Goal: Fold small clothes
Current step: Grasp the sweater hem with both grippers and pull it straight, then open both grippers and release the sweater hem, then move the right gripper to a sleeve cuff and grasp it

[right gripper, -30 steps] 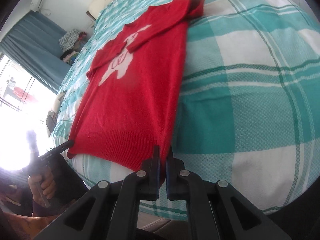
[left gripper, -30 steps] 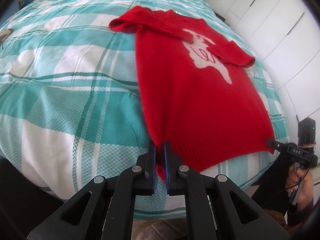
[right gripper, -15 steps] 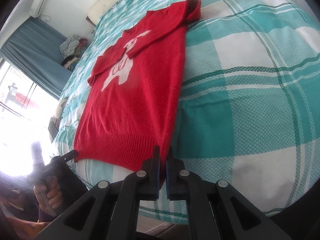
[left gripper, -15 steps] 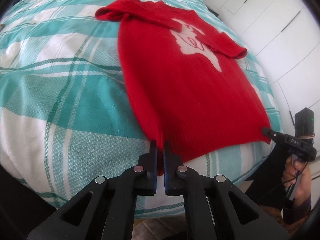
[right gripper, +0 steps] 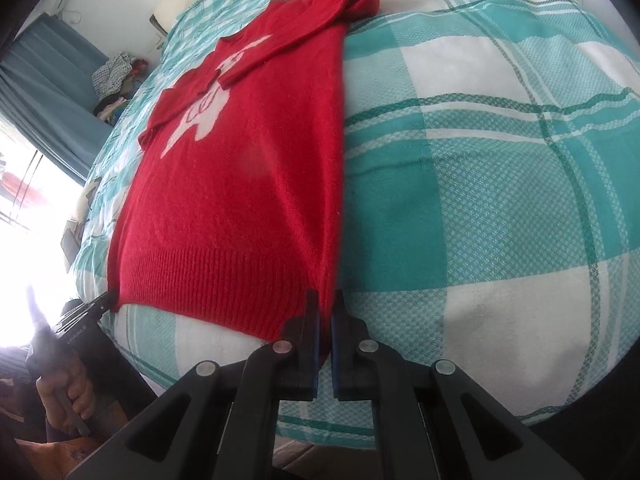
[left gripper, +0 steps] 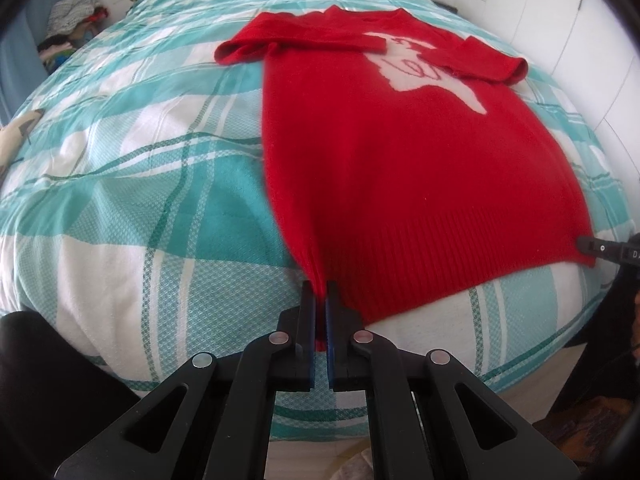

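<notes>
A red knit sweater (left gripper: 400, 168) with a white animal motif lies flat, face up, on the bed, both sleeves folded in across the chest. It also shows in the right wrist view (right gripper: 240, 184). My left gripper (left gripper: 319, 296) is shut on the hem's left corner. My right gripper (right gripper: 326, 304) is shut on the hem's right corner. Each gripper shows in the other's view, at the opposite hem corner: the right gripper (left gripper: 596, 246) and the left gripper (right gripper: 106, 300).
The bed (left gripper: 140, 168) has a teal and white plaid cover and drops off at the near edge under both grippers. White cabinets (left gripper: 560, 8) stand to the right. A pile of clothes (right gripper: 114, 76) and a blue curtain (right gripper: 48, 92) are at the far left.
Both grippers keep their hold on the hem corners. The sweater's hem has been pulled nearer the bed's near edge and the body lies straighter.
</notes>
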